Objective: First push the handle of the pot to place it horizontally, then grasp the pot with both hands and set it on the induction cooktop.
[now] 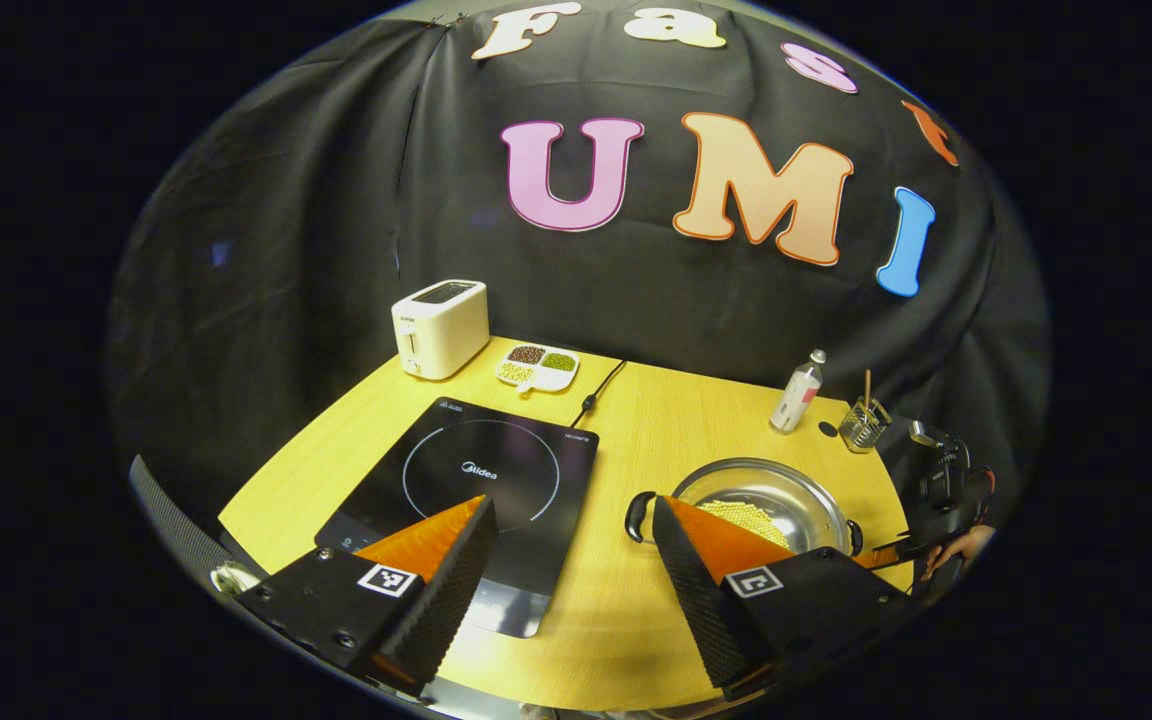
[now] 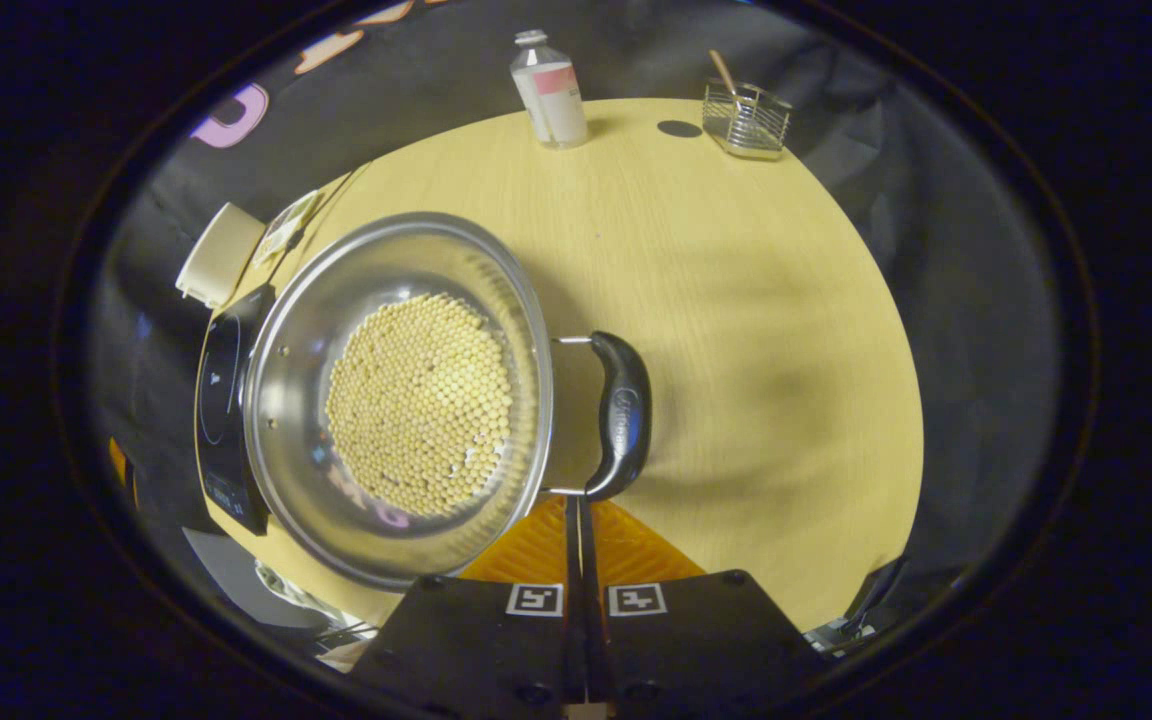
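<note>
A steel pot (image 2: 286, 330) with yellow beans (image 2: 421, 400) in its bottom stands on the wooden table. In the right gripper view its black side handle (image 2: 621, 410) lies just ahead of my right gripper (image 2: 577, 503), which is shut with nothing between its fingers, tips at the handle's near end. In the left gripper view the pot (image 1: 786, 478) is at the right, its other black handle (image 1: 639, 515) facing the black induction cooktop (image 1: 476, 470). My left gripper (image 1: 571, 510) hangs open above the table's front, between cooktop and pot. The right gripper (image 1: 946, 490) and a hand (image 1: 961, 548) show beyond the pot.
At the back of the table (image 1: 656, 420) stand a white toaster (image 1: 439, 327), a sectioned dish (image 1: 537, 367) of beans, a small bottle (image 1: 798, 392) and a glass holder (image 1: 863, 424). The cooktop's cable (image 1: 601, 390) runs toward the back wall.
</note>
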Motion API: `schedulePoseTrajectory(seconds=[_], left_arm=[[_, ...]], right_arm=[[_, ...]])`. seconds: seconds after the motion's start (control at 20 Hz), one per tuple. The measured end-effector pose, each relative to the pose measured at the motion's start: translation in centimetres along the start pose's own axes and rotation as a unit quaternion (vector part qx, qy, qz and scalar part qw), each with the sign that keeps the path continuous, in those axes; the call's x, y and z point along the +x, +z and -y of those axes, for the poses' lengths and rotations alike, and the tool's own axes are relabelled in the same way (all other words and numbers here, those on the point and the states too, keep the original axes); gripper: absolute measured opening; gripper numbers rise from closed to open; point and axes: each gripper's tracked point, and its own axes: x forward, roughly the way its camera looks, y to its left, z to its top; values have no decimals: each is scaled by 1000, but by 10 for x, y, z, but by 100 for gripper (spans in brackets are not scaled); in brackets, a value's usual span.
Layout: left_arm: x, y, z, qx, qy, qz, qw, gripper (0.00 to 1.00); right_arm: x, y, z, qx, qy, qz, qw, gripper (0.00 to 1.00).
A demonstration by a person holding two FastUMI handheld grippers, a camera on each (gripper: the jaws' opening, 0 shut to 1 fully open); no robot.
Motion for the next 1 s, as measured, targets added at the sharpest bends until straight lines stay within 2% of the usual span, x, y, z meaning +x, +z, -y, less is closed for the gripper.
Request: schedulePoseTrajectory(seconds=[0.25, 0.4, 0.5, 0.65, 0.7, 0.75, 0.8, 0.95, 1.0], left_arm=[[13, -5, 12, -9, 0, -15, 1000, 95], [21, -7, 15, -9, 3, -23, 1000, 95], [27, -9, 16, -11, 3, -30, 999, 95], [37, -18, 17, -16, 4, -50, 999, 95], [39, -22, 19, -18, 2, -57, 998, 95], [42, -25, 20, -20, -1, -63, 998, 96], [45, -28, 22, -20, -4, -70, 997, 96], [54, -49, 38, -31, -29, -107, 993, 96], [58, -56, 43, -33, -37, -120, 992, 96]], right_arm=[[4, 24, 4, 2, 6, -2, 1000, 3], [0, 24, 3, 17, 25, -17, 999, 2], [-5, 25, 4, 34, 45, -26, 998, 0], [-20, 27, 0, 63, 91, -34, 993, 6], [-27, 29, 0, 72, 107, -34, 991, 5], [-33, 31, 1, 83, 117, -32, 989, 34], [-38, 32, 2, 93, 126, -30, 987, 30], [-43, 47, 4, 127, 149, -15, 981, 92], [-41, 51, 4, 135, 155, -13, 979, 92]])
